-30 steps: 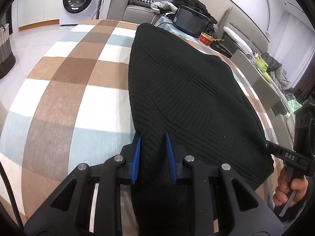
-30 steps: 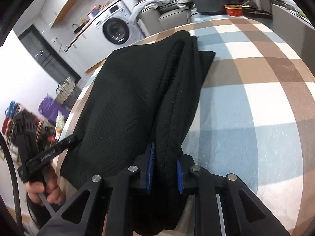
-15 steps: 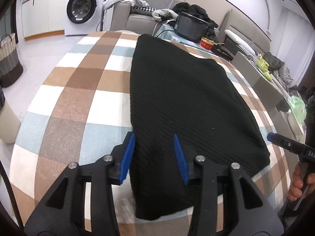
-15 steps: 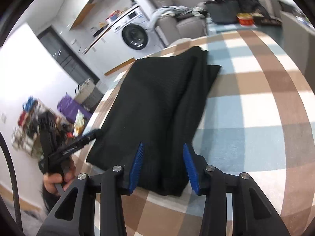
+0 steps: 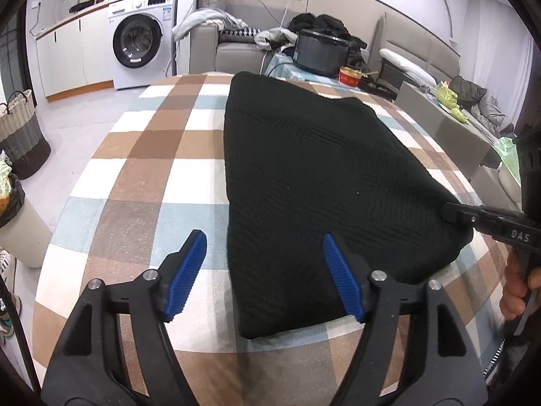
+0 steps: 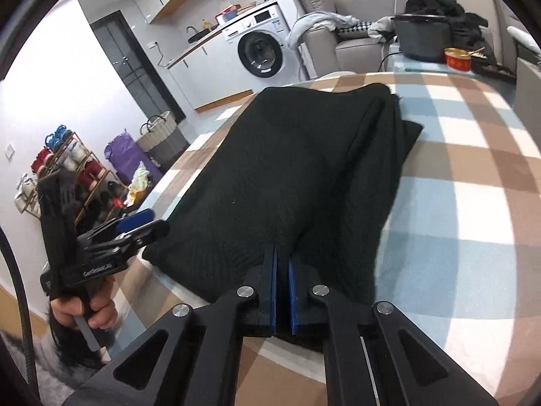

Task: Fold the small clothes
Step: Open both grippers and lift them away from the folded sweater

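Note:
A black knit garment (image 5: 321, 169), folded into a long rectangle, lies flat on the checked tablecloth (image 5: 152, 176). My left gripper (image 5: 265, 272) hovers over the garment's near left corner. Its jaws are opening wide, with the blue pads clear of the cloth. In the right wrist view the garment (image 6: 287, 176) stretches away from my right gripper (image 6: 282, 291), which is shut to a thin slit above the near edge, with no cloth lifted. The right gripper's tip (image 5: 448, 211) shows at the garment's right edge. The left gripper (image 6: 148, 223) stands off the garment's left corner.
A black pot (image 5: 319, 55) and a red bowl (image 5: 350, 76) stand beyond the table's far end. A washing machine (image 5: 138, 47) and a woven basket (image 5: 20, 132) are at the left. A shoe rack (image 6: 67, 169) stands by the wall. A hand (image 6: 91, 308) holds the left gripper's handle.
Both grippers let go of the garment's near edge and drew back and up. The left jaws spread wide. The right jaws opened, then closed again. The garment now lies flat.

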Tool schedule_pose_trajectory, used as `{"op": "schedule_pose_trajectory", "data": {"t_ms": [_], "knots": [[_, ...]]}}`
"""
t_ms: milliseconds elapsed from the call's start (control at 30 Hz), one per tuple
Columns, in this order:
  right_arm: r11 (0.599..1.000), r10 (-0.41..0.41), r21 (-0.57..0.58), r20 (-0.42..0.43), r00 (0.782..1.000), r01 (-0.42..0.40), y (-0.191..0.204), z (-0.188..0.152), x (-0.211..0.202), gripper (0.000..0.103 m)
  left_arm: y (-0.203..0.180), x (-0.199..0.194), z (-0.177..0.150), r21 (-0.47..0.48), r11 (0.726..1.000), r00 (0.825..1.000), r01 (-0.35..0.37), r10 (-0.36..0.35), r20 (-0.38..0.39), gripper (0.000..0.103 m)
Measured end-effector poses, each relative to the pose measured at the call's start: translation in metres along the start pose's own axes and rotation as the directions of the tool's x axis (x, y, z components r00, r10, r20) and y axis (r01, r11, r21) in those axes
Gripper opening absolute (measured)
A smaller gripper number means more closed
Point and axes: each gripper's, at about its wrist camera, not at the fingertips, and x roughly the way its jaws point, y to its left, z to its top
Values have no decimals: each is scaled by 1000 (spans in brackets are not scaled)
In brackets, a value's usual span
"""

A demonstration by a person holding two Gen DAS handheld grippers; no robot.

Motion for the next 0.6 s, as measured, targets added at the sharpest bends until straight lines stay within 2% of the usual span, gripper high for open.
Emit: {"op": "schedule_pose_trajectory", "data": {"t_ms": [67,133,167,200,233,267,333,400,433,600], "knots": [[996,-85,-27,-21,996,85,0,-3,5,7,1,-6,-3,-1,1000,1000,1,-1,20,77],[990,-137,-44,-39,990,135,0,-8,9,19,2,-13,-7,7,1000,999,-11,11,45,81],[989,-141,-36,-20,990,140,0,-9,6,23,2,-16,-7,9,1000,998,-17,17,55,81],[990,-139,-35,-5,990,139,0,-10,1,38,3,-20,-8,10,1000,998,-22,21,67,82],[990,-132,-37,21,991,133,3,-11,-5,58,4,-25,-10,10,1000,996,-23,22,85,84],[990,-132,-43,55,990,134,5,-13,-12,66,4,-29,-11,9,1000,995,-25,24,97,85],[987,-140,-65,119,983,149,10,-14,-24,90,4,-38,-14,20,998,990,-54,51,130,92],[978,-167,-96,184,969,187,18,-15,-35,101,3,-45,-16,26,998,985,-62,57,161,99],[971,-185,-107,225,957,213,21,-17,-41,103,3,-50,-18,25,998,982,-59,53,182,102],[969,-149,-136,343,927,205,26,-24,-57,103,-4,-67,-22,27,999,969,-31,24,247,102]]}}
